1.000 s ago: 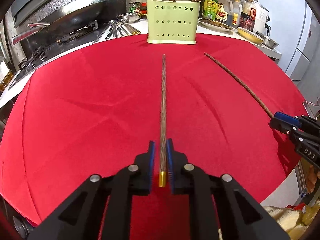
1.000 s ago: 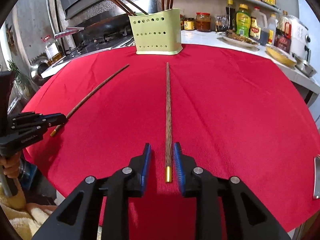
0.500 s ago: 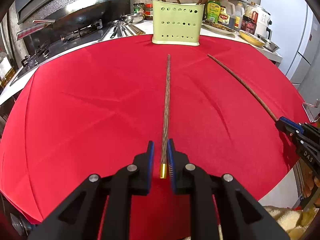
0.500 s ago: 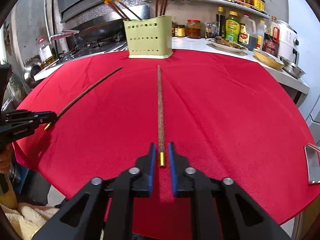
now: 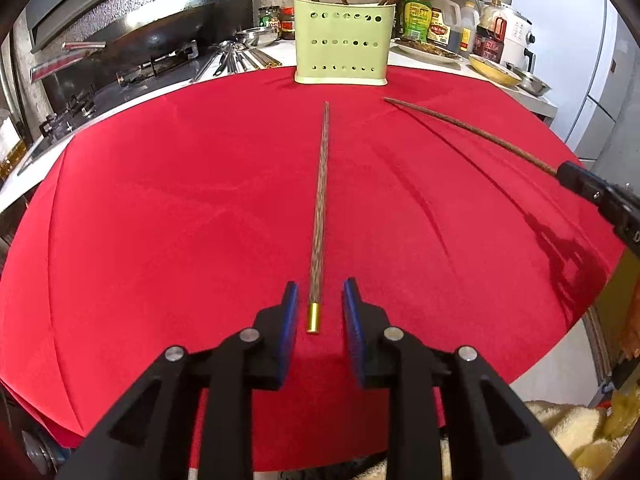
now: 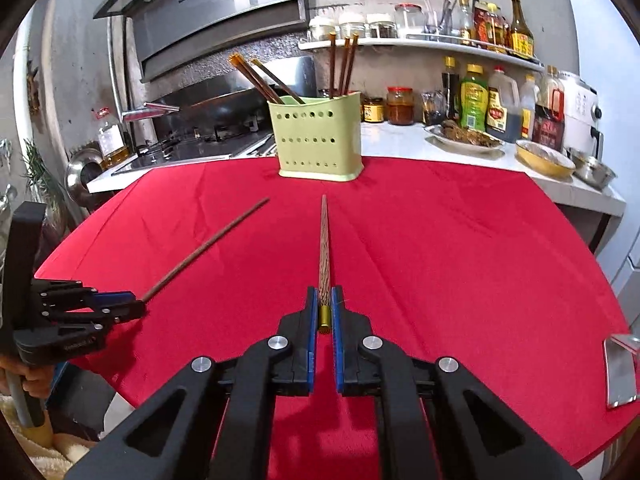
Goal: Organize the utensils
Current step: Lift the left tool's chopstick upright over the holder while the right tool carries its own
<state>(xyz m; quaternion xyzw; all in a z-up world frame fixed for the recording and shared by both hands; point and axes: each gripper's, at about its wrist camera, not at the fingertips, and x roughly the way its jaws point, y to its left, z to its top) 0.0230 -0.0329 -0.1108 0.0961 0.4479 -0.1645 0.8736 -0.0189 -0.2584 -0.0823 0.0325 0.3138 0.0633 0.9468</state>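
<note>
Two long brown chopsticks with gold caps are on a round table with a red cloth (image 5: 160,220). One chopstick (image 5: 320,200) lies flat on the cloth, its gold end between the jaws of my open left gripper (image 5: 318,304). My right gripper (image 6: 324,308) is shut on the gold end of the other chopstick (image 6: 325,248) and holds it raised above the cloth, pointing at the green perforated holder (image 6: 318,138). That holder (image 5: 342,46) stands at the table's far edge with several chopsticks in it. The right gripper's fingers (image 5: 576,178) show at the right of the left wrist view.
A counter behind the table carries sauce bottles (image 6: 474,100), jars, a plate of food (image 6: 464,136) and bowls (image 6: 544,158). A stove with a wok (image 5: 132,40) is at the far left. Metal utensils (image 5: 230,60) lie on the counter. A metal object (image 6: 618,372) lies at the table's right edge.
My left gripper has opened, and its chopstick now lies flat on the cloth. My right gripper has shut on its chopstick and lifted it.
</note>
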